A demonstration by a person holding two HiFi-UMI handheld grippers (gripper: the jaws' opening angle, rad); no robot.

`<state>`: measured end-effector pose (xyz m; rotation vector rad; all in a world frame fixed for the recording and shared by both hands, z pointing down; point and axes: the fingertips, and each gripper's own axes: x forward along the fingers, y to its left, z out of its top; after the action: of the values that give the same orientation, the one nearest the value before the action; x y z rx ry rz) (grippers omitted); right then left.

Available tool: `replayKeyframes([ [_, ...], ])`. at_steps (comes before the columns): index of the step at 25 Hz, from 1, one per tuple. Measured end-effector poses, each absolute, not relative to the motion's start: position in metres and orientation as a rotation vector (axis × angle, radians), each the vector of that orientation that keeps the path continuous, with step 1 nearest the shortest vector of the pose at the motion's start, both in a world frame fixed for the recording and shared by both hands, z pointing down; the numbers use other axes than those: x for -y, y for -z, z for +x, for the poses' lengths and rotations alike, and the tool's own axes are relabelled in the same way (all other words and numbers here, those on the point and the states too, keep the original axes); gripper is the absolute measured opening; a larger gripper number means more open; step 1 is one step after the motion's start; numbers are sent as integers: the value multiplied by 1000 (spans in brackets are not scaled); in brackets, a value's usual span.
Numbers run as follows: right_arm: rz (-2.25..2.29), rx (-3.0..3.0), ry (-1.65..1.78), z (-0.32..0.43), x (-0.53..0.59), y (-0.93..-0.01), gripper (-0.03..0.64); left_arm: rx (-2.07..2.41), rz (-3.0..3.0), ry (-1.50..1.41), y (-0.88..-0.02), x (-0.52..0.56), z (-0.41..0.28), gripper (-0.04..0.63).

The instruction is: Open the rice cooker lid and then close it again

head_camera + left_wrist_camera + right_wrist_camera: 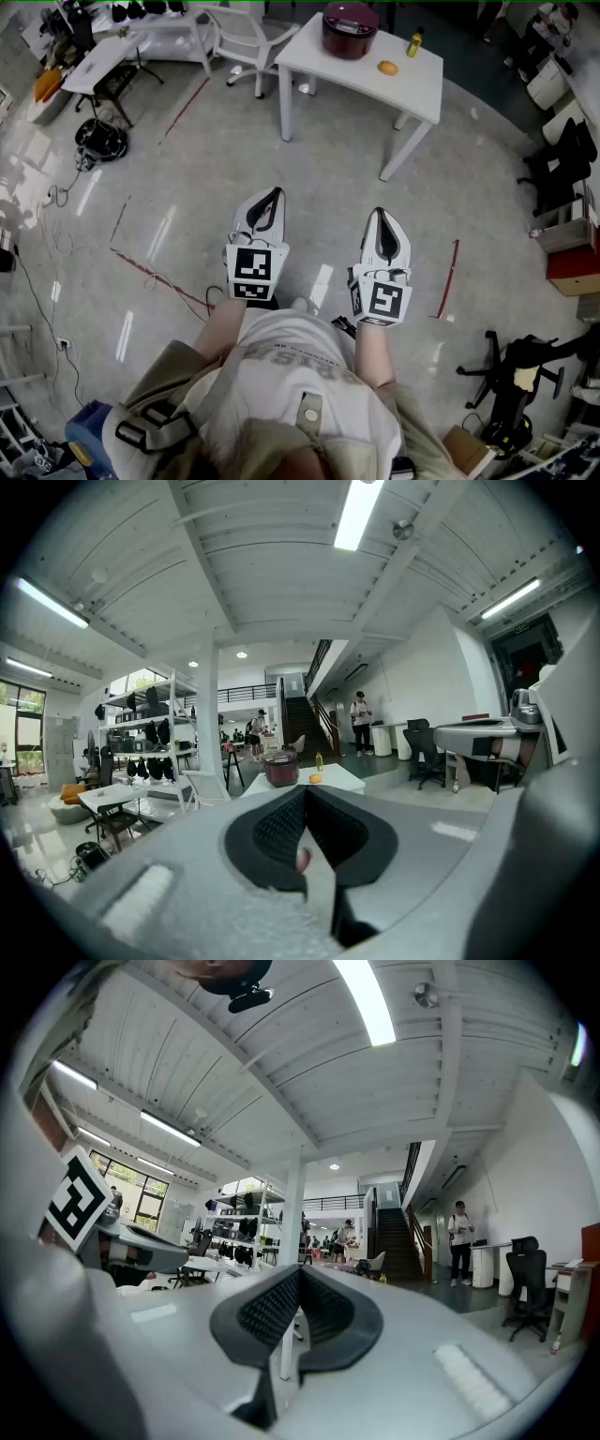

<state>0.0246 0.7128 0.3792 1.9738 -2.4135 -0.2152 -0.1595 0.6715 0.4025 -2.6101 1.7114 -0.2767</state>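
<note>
A dark red rice cooker with its lid down stands on a white table at the far end of the room; it also shows small in the left gripper view, as the rice cooker. My left gripper and right gripper are held side by side over the floor, well short of the table. Both are shut with nothing between the jaws. The left gripper points toward the table. The right gripper points level into the room; the cooker is hidden there.
On the table lie an orange fruit and a small yellow bottle. A white chair stands left of the table. Black office chairs and red boxes line the right side. Cables and red tape marks cross the floor.
</note>
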Motion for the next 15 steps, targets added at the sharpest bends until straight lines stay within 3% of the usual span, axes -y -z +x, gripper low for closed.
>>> replayKeyframes([
  [15,1973,2410,194,24,-727,-385,2,-1741,-2604,284,-406,-689,-164,9],
])
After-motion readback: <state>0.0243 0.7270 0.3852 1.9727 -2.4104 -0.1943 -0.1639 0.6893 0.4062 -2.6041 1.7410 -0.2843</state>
